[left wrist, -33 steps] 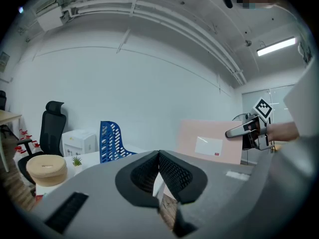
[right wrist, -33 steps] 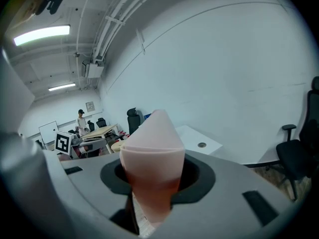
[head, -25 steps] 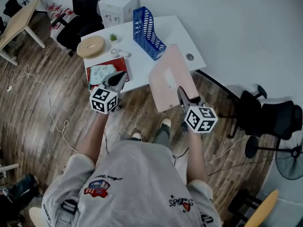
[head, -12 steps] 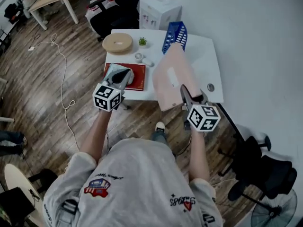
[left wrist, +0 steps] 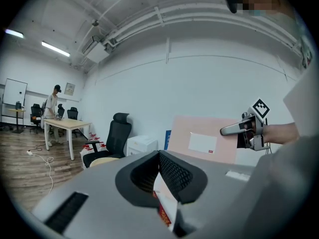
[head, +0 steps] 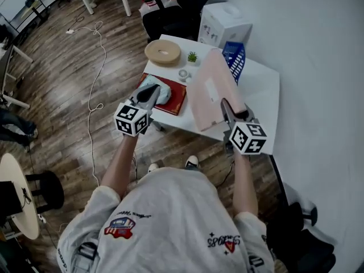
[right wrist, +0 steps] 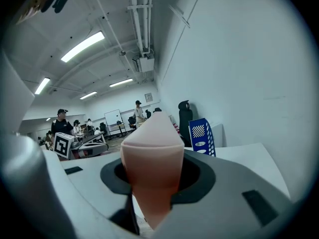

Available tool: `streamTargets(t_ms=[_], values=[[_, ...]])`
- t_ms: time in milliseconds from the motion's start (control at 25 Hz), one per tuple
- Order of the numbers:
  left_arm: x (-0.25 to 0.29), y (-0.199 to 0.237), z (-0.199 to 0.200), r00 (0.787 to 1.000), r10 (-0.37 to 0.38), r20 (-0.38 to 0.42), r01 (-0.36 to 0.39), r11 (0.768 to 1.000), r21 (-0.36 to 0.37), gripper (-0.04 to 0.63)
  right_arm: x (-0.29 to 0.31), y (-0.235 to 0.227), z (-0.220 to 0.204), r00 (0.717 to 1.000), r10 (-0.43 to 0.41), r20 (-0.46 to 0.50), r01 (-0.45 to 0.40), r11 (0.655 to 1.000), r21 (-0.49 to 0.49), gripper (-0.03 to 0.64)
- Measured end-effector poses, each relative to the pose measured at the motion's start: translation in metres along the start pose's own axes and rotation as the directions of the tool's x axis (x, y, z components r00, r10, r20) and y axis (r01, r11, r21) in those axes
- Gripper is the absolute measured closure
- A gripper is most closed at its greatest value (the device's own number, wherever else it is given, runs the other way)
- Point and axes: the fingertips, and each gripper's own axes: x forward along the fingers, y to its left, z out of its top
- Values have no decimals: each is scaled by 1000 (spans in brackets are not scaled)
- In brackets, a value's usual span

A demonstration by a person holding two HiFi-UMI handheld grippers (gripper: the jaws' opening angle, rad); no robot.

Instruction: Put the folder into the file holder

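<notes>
The person has stepped closer to the table (head: 263, 98). The pink folder (head: 207, 92), clamped at its near edge in the right gripper (head: 229, 110), now stands tilted over the tabletop just beside the blue file holder (head: 234, 58). The left gripper (head: 149, 94) has its jaws together, holding nothing. Slotting the folder in looks near.

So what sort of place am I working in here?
Most likely a shared open-plan office or lab: a black office chair, a person at a desk near a whiteboard, and a blue file holder on the white table.
</notes>
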Motion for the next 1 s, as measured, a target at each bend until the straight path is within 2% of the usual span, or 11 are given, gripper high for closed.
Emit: streamTargets(t_ms=[280, 520, 720, 1000], values=[[-17, -1, -7, 994, 107, 5, -107, 994, -18, 589, 20, -1, 2, 996, 89, -32, -89, 996, -25, 453], [-23, 2, -16, 988, 158, 1, -157, 987, -34, 589, 29, 1, 10, 991, 132, -21, -133, 991, -35, 453], [-25, -2, -23, 986, 168, 4, -168, 985, -46, 589, 21, 6, 37, 987, 155, 53, -153, 988, -33, 454], [-19, -10, -27, 988, 154, 5, -154, 987, -46, 589, 3, 2, 107, 963, 139, 230, -132, 990, -45, 457]])
